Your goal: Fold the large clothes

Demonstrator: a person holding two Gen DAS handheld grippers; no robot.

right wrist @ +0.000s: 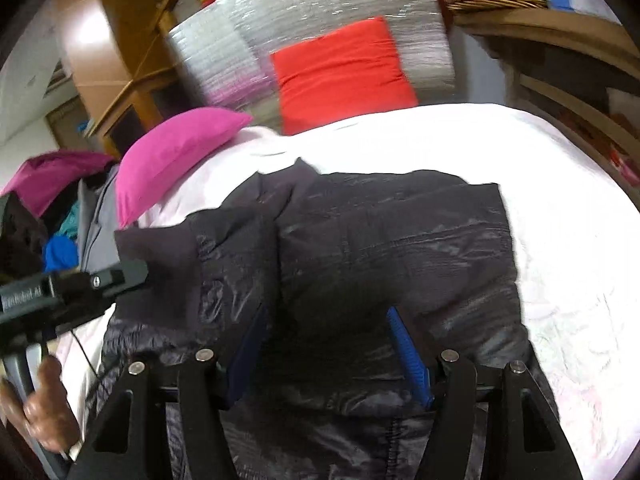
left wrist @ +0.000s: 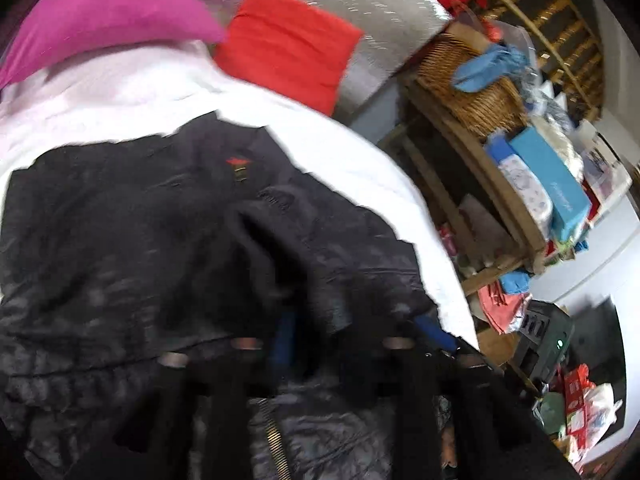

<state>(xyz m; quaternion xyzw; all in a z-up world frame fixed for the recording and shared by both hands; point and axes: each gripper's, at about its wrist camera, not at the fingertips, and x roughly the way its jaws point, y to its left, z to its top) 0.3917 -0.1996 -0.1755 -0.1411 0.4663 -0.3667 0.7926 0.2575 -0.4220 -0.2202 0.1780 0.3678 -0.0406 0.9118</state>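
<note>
A black quilted puffer jacket [left wrist: 160,240] lies on a white bed sheet [left wrist: 140,96]; it also shows in the right wrist view [right wrist: 380,240]. My left gripper [left wrist: 352,328] has its blue fingers sunk in a bunched fold of the jacket. In the right wrist view the left gripper [right wrist: 132,276] reaches in from the left onto the jacket's dark sleeve. My right gripper [right wrist: 328,344] has its blue fingers [right wrist: 408,352] spread with jacket fabric bulging between them. Whether either pair pinches the fabric is hidden.
A pink pillow [left wrist: 104,16] and a red cushion [left wrist: 288,52] lie at the bed's head against a silver headboard [right wrist: 312,20]. A wooden shelf with a wicker basket [left wrist: 468,84] and boxes stands right of the bed. Piled clothes [right wrist: 60,216] lie at its left.
</note>
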